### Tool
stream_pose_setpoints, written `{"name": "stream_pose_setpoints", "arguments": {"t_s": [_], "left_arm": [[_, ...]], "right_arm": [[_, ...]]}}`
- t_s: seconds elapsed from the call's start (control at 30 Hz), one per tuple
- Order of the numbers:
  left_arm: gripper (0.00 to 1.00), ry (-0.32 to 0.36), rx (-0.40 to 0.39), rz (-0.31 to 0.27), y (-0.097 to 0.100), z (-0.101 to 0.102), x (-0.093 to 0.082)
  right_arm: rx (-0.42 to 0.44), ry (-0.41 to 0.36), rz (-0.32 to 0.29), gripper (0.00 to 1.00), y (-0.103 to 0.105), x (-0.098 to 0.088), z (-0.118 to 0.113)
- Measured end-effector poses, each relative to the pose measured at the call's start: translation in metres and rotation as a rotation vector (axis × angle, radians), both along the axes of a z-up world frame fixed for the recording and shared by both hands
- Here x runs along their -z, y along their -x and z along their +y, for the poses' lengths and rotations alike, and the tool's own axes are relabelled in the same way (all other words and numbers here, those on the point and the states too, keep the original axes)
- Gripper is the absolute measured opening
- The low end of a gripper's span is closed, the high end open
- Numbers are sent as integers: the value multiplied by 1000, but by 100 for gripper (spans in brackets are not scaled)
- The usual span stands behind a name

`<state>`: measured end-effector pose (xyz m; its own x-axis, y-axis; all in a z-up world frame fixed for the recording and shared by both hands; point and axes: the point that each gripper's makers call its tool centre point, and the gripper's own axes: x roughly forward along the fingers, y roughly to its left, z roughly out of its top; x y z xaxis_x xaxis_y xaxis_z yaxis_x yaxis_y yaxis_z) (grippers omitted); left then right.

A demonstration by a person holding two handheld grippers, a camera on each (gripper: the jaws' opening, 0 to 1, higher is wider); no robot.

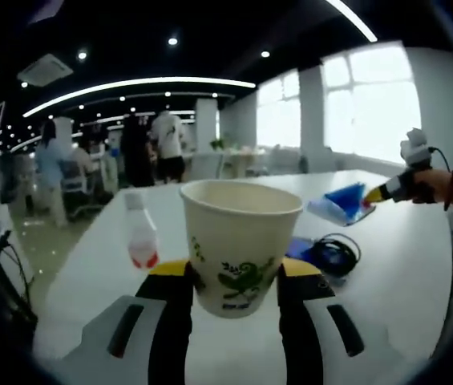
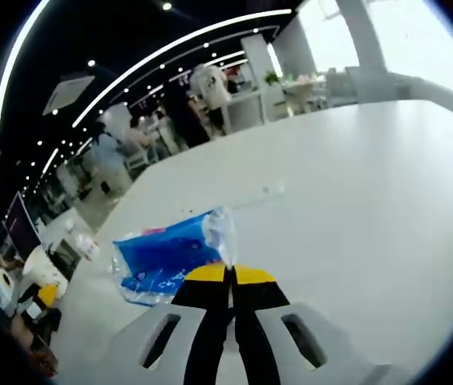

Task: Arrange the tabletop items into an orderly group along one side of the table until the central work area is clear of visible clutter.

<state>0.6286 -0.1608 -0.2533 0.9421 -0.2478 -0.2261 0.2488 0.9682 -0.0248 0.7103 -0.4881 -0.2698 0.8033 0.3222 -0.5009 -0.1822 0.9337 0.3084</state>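
Gripping the paper cup (image 1: pixel 240 245) upright, the left gripper (image 1: pixel 235 277) stood left of the blue packet (image 2: pixel 170 257), which lay just ahead of the right gripper (image 2: pixel 228 275), its jaws together

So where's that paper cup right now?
In the left gripper view, the paper cup sits clamped between the left claw jaws, above the white table, with a small bottle just left.
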Motion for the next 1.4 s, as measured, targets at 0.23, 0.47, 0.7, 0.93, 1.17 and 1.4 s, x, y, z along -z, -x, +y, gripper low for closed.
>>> {"name": "stream_pose_setpoints", "arguments": {"t_s": [0.23,0.47,0.7,0.93,1.17,1.4], "left_arm": [[38,-5,-36,16,-21,2,15],[38,-6,-44,-8,-43,3,21],[38,0,-48,-55,-63,4,24],[38,6,-80,-41,-79,12,42],[38,20,-104,-57,-93,15,50],[38,28,-132,-36,-103,15,64]], "right_arm": [[15,-11,-4,1,-7,1,-15],[39,-1,4,1,-15,6,-40],[70,32,10,1,-21,15,-64],[103,49,8,1,-31,23,-83],[123,63,35,1,-41,40,-103],[133,85,48,1,-44,52,-109]]}}
